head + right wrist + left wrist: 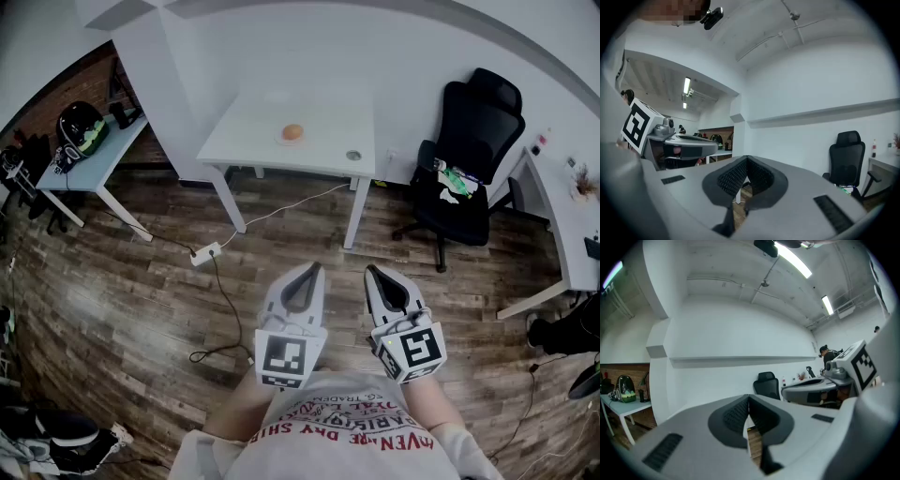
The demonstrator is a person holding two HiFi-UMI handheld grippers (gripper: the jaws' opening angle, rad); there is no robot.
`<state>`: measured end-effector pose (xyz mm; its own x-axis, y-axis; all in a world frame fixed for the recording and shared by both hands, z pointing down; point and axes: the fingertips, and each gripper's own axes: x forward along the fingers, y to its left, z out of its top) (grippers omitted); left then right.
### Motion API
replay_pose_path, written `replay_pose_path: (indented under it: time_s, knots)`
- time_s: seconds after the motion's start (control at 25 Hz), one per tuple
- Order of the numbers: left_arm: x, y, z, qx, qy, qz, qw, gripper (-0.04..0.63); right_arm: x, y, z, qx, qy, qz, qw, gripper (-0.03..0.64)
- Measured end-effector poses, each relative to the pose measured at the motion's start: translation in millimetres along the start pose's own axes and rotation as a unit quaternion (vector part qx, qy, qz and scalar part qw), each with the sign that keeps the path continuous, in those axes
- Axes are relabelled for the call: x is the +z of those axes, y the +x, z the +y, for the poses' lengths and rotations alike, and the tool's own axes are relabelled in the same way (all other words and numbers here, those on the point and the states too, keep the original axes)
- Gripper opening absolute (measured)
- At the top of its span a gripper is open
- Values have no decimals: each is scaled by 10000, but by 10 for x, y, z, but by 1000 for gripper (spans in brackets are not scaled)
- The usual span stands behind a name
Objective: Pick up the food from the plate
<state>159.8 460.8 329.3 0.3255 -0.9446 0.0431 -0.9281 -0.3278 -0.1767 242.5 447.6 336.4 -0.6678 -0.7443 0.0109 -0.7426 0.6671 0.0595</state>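
I see the food [292, 132] in the head view only: one small, round, orange-tan piece, too far off to tell what kind. It sits on a flat white plate [282, 139] that barely stands out from the white counter [244, 131], at about the counter's middle.
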Motion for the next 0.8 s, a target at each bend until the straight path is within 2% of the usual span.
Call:
replay_pose_path:
  time_s: [0.2, 0.4, 0.6, 0.8]
  knots:
    - [45, -12, -40, 10, -17, -55, 10000, 6, -9, -26, -32, -23, 63, 2, 10000, 11]
    - [-7, -18, -34, 58, -43, 2, 10000, 8, -83, -4, -65, -13, 403, 7, 9992, 11]
    - [-68, 12, 6, 74, -175, 89, 9998, 8, -144, 58, -51, 70, 301, 94, 9995, 11]
    - [-216, 83, 116, 155, -276, 248, 9992, 8, -208, 247, 3, 342, 318, 112, 9988, 11]
